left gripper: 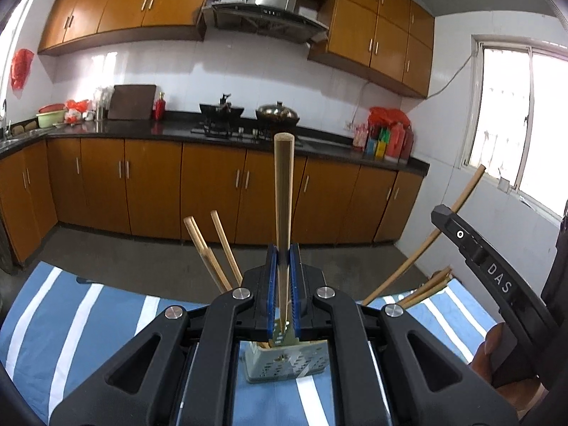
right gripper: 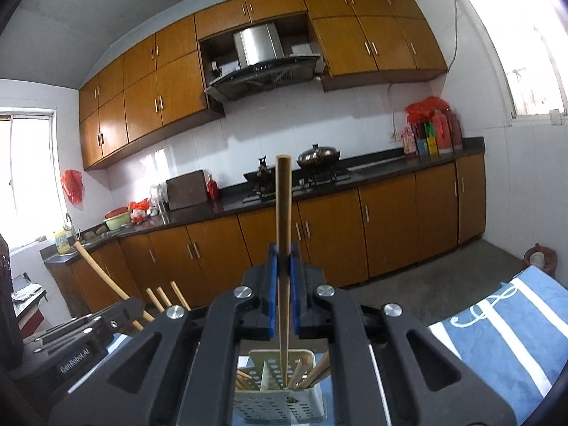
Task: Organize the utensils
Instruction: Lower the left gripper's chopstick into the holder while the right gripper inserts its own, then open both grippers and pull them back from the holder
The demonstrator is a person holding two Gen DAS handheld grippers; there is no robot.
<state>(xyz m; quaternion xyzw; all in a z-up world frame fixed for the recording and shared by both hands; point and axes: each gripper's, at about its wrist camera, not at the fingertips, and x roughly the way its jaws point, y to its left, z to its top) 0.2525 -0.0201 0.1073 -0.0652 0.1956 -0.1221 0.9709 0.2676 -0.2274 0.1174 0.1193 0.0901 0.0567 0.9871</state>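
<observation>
Chopsticks clamped upright, one in each of my tongs, above the holder.
One blue-striped cloth covers the bench; one perforated grey holder carries several pale wooden sticks. My left tongs pinch one chopstick; my right tongs pinch another chopstick.

Chopsticks sticking up from the perforated holder crowd its opening. Blue striped cloth around it lies bare. Floor beyond is open up to the cabinets.

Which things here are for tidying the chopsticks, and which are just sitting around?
For the job:
- long wooden chopsticks, one in each claw
- pale perforated plastic holder
- left claw, right claw

Just sitting around:
- lidded steel wok
- dark cutting board
- red plastic bags
</observation>
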